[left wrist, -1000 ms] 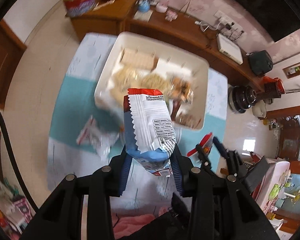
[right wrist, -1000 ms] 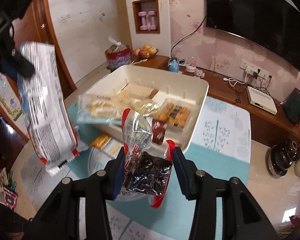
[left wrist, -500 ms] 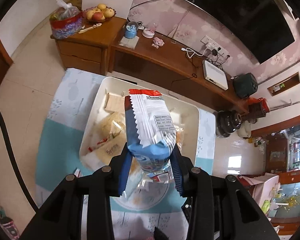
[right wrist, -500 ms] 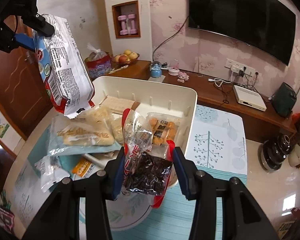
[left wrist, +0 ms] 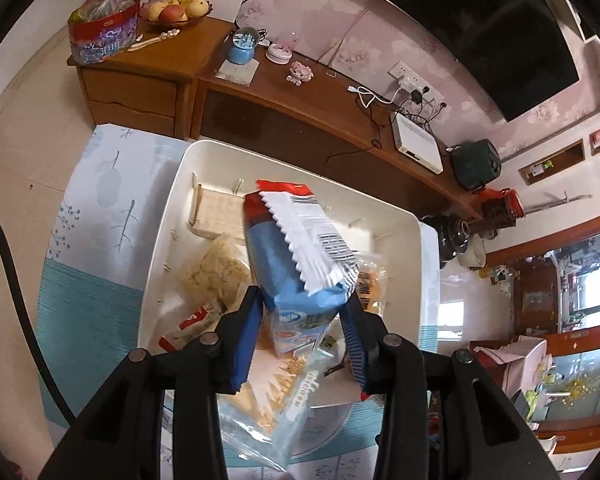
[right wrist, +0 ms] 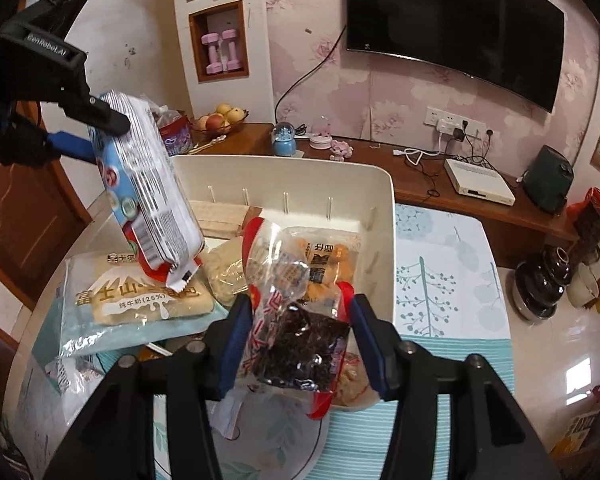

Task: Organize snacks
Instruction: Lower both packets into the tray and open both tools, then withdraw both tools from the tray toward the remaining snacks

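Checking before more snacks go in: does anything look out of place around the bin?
Yes. The big pale-blue bread pack lies tilted across the near-left rim of the white bin, partly outside it. A small wrapper also lies loose on the tablecloth beside it.

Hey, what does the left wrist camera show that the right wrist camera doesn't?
Only the left wrist view shows the left gripper from behind, its jaws shut on the blue and white snack pack above the white bin.

Only the right wrist view shows the right gripper, shut on a clear bag of dark snacks, plus the pink dumbbells in a wall niche.

Both show the bin, the snack pack, the fruit bowl and the wall TV.
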`<state>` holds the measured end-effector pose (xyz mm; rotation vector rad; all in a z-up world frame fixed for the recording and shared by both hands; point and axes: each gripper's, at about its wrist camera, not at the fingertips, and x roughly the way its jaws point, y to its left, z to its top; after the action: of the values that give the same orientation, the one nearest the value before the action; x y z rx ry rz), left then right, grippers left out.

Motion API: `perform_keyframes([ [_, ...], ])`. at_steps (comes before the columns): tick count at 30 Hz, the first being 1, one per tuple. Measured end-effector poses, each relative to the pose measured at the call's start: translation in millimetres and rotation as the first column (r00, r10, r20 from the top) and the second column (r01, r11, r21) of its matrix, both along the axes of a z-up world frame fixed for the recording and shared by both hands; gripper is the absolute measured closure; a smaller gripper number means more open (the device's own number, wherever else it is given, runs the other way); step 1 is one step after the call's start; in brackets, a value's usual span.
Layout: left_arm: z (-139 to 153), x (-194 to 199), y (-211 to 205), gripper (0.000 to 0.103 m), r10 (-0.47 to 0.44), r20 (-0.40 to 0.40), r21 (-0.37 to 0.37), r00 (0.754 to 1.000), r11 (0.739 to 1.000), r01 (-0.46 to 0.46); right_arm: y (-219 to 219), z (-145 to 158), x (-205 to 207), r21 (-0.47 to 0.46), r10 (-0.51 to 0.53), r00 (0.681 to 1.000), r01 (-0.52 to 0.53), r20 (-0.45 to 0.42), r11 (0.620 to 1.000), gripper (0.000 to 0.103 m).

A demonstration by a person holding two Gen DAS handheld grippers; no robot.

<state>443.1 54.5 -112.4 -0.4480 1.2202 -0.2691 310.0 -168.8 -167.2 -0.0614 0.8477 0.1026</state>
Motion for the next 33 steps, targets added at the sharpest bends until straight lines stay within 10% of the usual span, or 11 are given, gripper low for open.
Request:
perform_keyframes([
  [11,34.0,-1.8,2.0,0.044,-0.1,0.191,0.027,0.976,0.995,0.097,-0.5,-5.8,3.7,-0.02,-0.12,0.991,0.118,-0.064,0.993,0.038],
  [33,43.3,-113.0,28.8,0.021,-0.124,0.151,0.127,0.981,0.986,0.105,-15.7,15.7,-69.6,0.147,-0.213,0.968,0.232,-0.132,0.962,0.033],
])
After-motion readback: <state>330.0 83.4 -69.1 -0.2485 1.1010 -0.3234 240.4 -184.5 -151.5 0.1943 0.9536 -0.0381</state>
